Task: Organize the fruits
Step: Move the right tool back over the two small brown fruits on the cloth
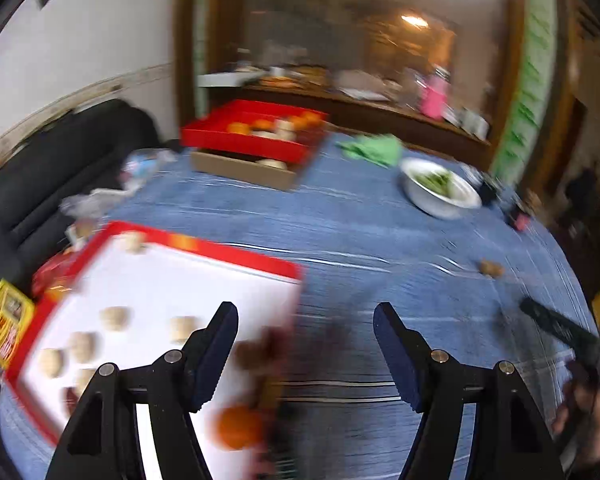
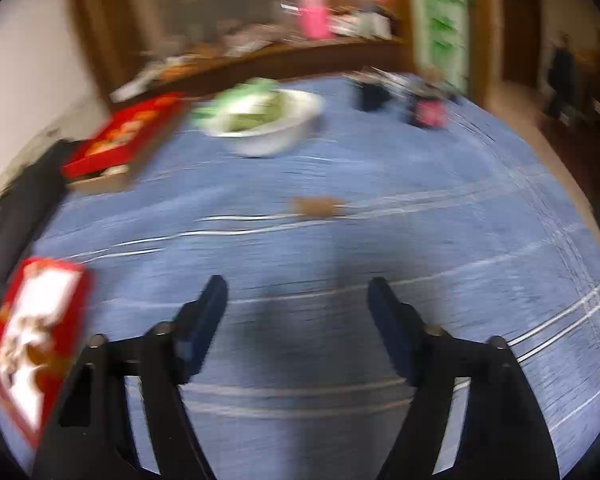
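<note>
Left wrist view: left gripper [image 1: 305, 320] hangs apart, empty, beside the tray [image 1: 236, 254] where fruits sit sorted (orange [image 1: 238, 427] nearest). Right gripper [image 2: 297, 294], also apart, faces a stray fruit [image 2: 318, 206] alone on the cloth [image 2: 440, 240].

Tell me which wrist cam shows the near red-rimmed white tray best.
Left wrist. The near tray fills the lower left, with pale round fruits and an orange readable on it. Right wrist shows only a blurred, edge-on sliver of it at far left.
</note>
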Tool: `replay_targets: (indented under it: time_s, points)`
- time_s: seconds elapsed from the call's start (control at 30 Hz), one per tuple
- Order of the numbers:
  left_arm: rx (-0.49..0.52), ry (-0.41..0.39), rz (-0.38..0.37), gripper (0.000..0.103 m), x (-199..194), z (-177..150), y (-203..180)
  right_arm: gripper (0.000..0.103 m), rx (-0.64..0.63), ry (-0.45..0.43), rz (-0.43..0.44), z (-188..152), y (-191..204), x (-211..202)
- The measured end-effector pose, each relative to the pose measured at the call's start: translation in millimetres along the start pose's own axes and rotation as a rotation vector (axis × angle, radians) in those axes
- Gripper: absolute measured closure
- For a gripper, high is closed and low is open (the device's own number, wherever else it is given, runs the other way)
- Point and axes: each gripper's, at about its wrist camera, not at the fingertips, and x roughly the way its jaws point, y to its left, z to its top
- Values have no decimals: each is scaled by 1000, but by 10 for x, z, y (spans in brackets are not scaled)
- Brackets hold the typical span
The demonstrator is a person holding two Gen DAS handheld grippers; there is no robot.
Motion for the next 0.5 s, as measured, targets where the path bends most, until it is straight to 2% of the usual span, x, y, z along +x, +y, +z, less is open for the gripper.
replay_targets:
  time_s: [0.1,0.27,0.33,0.47,0.5]
  points:
    - [53,31,-48,35,258,31,-450,35,20,23,-31,146,-232,204]
    - [120,66,-117,35,709,152,-1088,40,-54,26,-33,401,-140,453]
    - [135,70,-138,35,838,200,-1243,53,-98,44,-40,471,-92,595]
    - [156,64,-163,35,1033,293,-1443,65,-145,76,-33,503,-21,779]
    - [158,63,-162,35,1078,305,-1476,72,-158,79,-41,523,-8,817]
